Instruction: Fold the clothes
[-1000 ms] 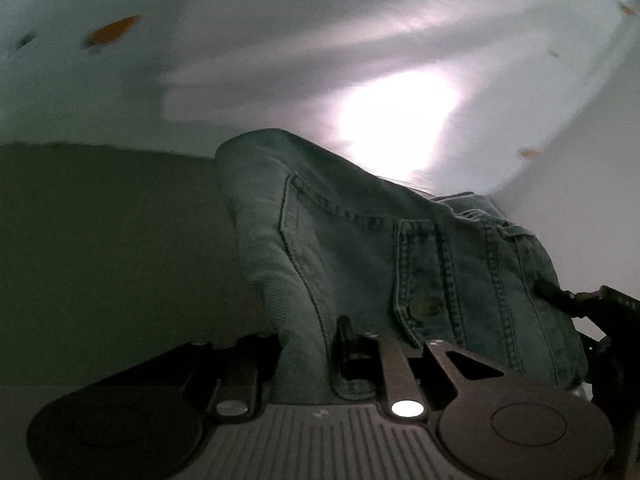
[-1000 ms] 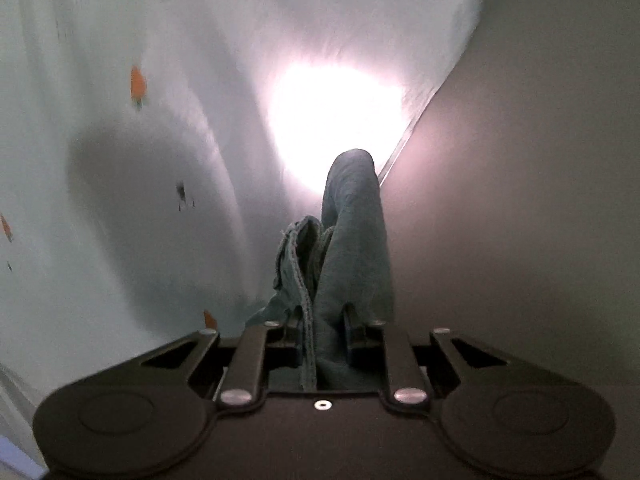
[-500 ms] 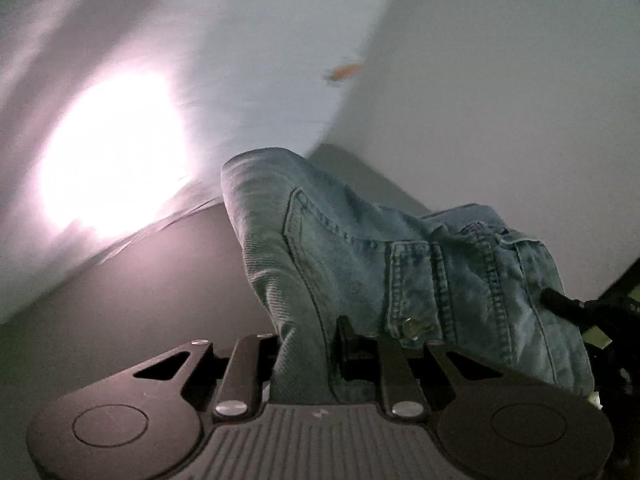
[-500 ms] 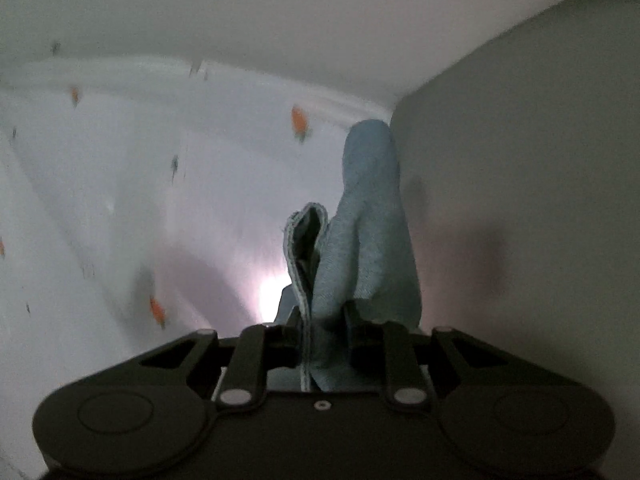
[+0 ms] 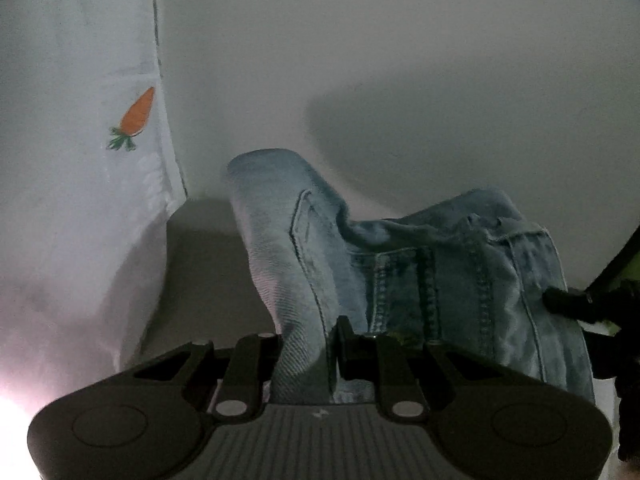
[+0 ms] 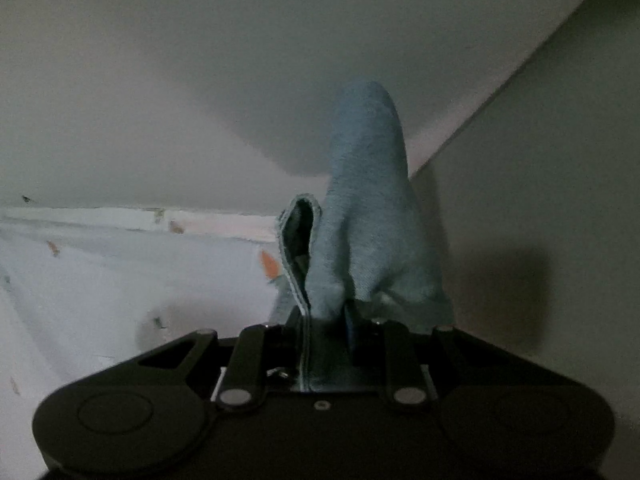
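A light-blue denim garment with seams and a pocket hangs bunched in the air. My left gripper is shut on a thick fold of it, which stands up between the fingers. At the right edge of the left wrist view, a dark fingertip of the other gripper bites the same cloth. In the right wrist view my right gripper is shut on another fold of the denim garment, which rises above the jaws with a raw hem looping at its left.
A white sheet printed with small carrots covers the surface at the left; the sheet also lies low on the left of the right wrist view. Plain grey walls meet in a corner behind the cloth.
Both views have swung and rolled: the bright glare has slid out to the left corner, and the walls now fill the background. The denim stays gripped in both grippers.
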Action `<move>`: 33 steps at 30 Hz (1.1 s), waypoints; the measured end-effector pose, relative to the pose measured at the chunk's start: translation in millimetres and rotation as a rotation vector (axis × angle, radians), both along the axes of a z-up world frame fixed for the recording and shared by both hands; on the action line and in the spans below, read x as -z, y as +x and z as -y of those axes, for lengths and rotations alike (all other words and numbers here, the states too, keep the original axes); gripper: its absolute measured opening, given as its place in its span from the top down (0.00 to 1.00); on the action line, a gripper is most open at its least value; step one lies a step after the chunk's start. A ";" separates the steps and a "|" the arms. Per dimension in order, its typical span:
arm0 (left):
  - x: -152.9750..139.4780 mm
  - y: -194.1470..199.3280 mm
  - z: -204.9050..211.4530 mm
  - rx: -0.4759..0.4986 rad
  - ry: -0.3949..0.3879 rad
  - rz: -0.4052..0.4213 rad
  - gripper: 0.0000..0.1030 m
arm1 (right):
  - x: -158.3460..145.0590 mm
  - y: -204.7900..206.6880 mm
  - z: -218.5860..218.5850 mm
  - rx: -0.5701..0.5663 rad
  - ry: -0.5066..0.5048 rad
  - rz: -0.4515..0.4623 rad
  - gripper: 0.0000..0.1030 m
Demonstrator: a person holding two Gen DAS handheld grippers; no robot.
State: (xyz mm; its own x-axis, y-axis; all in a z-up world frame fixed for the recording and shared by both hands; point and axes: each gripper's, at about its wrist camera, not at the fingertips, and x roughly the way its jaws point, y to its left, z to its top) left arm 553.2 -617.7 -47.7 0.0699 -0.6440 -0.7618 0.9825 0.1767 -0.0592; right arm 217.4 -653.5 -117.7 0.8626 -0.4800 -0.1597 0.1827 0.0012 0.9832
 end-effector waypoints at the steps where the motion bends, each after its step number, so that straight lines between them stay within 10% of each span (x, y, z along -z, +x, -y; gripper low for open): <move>1: 6.8 6.1 1.7 0.001 0.007 -0.005 0.81 | 3.9 1.9 1.2 0.008 0.005 -0.078 0.79; 5: 54.2 25.0 12.2 -0.059 0.049 0.001 0.75 | 13.2 6.9 2.9 0.007 -0.040 -0.428 0.78; 19: 135.4 71.9 -1.5 -0.251 -0.033 -0.115 0.03 | 17.1 12.6 9.4 -0.055 -0.094 -0.654 0.36; 27: 85.4 -3.8 -48.5 -0.238 -0.079 0.194 0.04 | -26.8 38.6 -6.7 -0.110 -0.335 -0.929 0.13; 33: 26.5 -68.0 -130.1 -0.398 -0.213 0.185 0.04 | -68.1 49.9 -51.9 -0.204 -0.571 -0.972 0.08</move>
State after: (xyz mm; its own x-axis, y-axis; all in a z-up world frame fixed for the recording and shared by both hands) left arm 485.2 -487.7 -74.2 0.4640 -0.6802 -0.5675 0.8387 0.5435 0.0343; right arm 267.2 -601.6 -49.6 0.5633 -0.5625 -0.6053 0.8105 0.5187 0.2723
